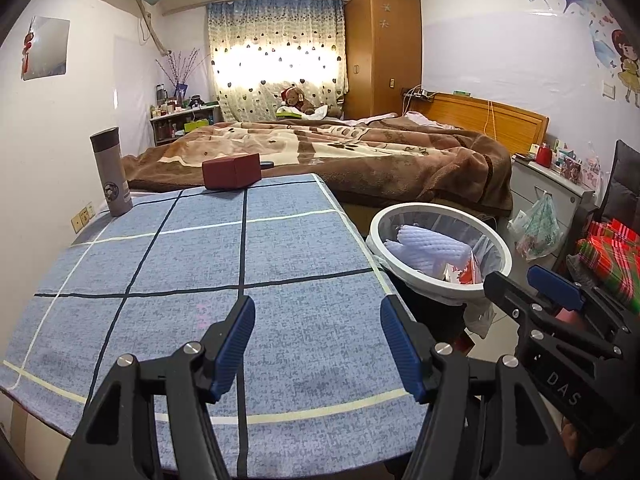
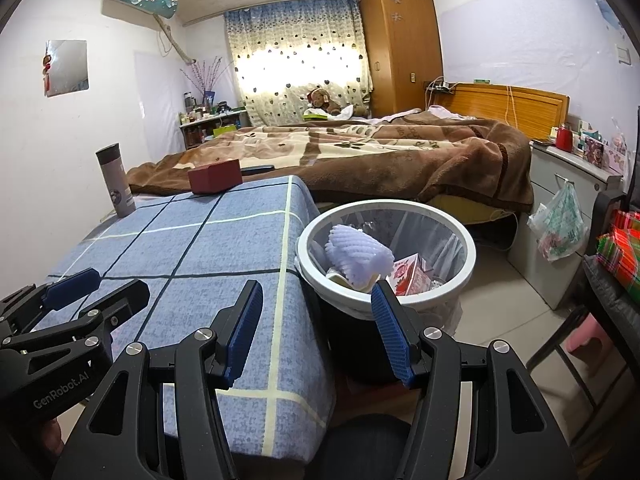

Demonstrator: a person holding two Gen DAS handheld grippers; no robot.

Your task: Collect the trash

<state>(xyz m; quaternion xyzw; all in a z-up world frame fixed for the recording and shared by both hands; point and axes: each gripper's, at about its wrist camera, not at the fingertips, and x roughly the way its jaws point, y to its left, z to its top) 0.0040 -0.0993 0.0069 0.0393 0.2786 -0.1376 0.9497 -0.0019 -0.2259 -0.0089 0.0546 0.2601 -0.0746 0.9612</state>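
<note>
A white-rimmed trash bin (image 2: 460,280) with a clear liner stands on the floor beside the table's right edge; it also shows in the left wrist view (image 1: 500,276). Inside lie white foam netting (image 2: 360,254) and a red-and-white carton (image 2: 412,276). My left gripper (image 1: 318,344) is open and empty above the blue checked tablecloth (image 1: 200,264). My right gripper (image 2: 316,332) is open and empty, held over the table's right edge just before the bin. Each gripper shows in the other's view: the right (image 1: 536,292) and the left (image 2: 96,288).
A grey thermos (image 1: 111,172) and a dark red box (image 1: 231,171) stand at the table's far end. Behind is a bed with a brown blanket (image 1: 340,152). A grey cabinet with a hanging plastic bag (image 2: 560,228) and a chair with a plaid bag (image 2: 620,260) stand right.
</note>
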